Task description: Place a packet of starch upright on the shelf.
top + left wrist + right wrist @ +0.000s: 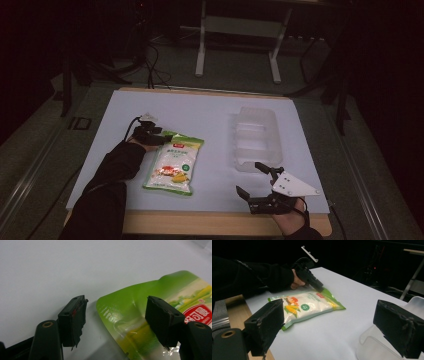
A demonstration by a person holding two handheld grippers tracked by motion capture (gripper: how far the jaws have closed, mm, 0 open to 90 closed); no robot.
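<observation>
Currently a grasp approach is in hand: the left gripper point(161, 136) has been brought to the upper left corner of the green-and-white plastic food pouch with a printed label point(174, 163), which lies flat on the white table top point(210, 117), left of centre in the high view. In the left gripper view the pouch's green sealed corner point(125, 307) sits between the two black jaws, which stand apart; the pads are not seen pressing on the film, so nothing is gripped yet. The right gripper point(252, 177) is held wide open and empty at lower right of the high view, just below the clear, ribbed plastic tray point(254, 137), which stands right of centre, well apart from the pouch.

Judged next: the jaws need to be closed squarely on the sealed edge, low enough that the thin film is caught and not pushed away. A lift toward the tray would probably follow. Slipping off the glossy corner is the risk.
</observation>
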